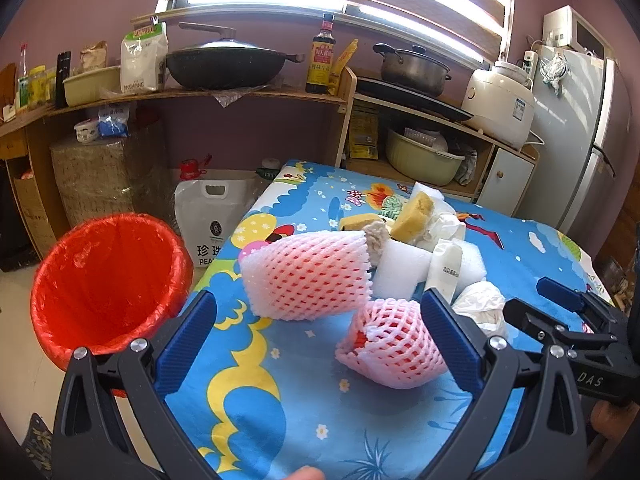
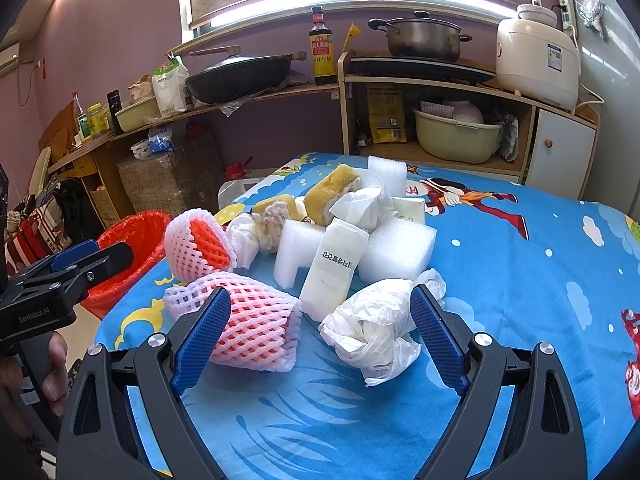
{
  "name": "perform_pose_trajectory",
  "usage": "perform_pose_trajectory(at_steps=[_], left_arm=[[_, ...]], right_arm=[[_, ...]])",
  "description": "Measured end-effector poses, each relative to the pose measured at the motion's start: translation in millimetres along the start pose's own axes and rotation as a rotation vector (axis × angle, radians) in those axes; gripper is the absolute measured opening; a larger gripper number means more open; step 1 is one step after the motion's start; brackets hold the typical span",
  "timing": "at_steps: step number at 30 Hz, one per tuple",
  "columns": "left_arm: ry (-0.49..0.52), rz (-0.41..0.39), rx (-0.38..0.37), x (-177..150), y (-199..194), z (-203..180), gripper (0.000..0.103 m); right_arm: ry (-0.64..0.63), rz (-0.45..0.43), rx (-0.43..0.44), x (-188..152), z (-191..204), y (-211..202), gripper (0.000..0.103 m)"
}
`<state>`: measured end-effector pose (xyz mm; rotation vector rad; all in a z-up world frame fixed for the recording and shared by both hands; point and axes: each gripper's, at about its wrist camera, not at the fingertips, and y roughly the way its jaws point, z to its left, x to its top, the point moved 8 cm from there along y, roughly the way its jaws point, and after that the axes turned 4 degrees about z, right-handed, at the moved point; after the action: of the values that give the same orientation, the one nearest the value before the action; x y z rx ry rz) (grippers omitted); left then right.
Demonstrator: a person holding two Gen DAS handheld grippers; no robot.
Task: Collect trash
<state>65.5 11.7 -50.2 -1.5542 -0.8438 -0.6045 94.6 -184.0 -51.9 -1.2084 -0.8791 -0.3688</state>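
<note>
My left gripper (image 1: 318,332) hangs wide open over the cartoon tablecloth (image 1: 280,420), empty, with the nearer pink foam net (image 1: 390,350) at my two o'clock and the red-lined bin (image 1: 108,280) at ten. My right gripper (image 2: 320,334) gapes equally wide, empty, the crumpled white bag (image 2: 376,332) between its fingers at one o'clock, apparently untouched.

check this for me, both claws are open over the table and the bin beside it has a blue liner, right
Not quite: the bin has a red liner, not blue, as the left wrist view shows. The rest holds: the left claw and right claw are both open over the table.
</note>
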Motion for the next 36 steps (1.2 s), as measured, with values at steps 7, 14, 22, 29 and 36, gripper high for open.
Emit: perform_pose_trajectory(at_steps=[7,14,22,29,36], left_arm=[[-0.010,0.023,-0.007,-3,4,2,0.098],[-0.018,0.036,-0.007,-4,11,5,0.098],[-0.043,0.053,0.002,2,24,15,0.098],[-0.063,0.083,-0.012,8,49,20,0.098],[-0.077,0.108,-0.030,15,69,20,0.098]], right_arm=[[0.004,0.010,-0.006,-4,-2,3,0.085],[0.027,0.034,-0.024,-8,-14,10,0.085],[0.077,0.079,-0.055,-7,-41,26,0.085],[0.095,0.127,-0.051,-9,-50,47,0.085],[0.099,0.191,-0.031,-16,-49,75,0.085]])
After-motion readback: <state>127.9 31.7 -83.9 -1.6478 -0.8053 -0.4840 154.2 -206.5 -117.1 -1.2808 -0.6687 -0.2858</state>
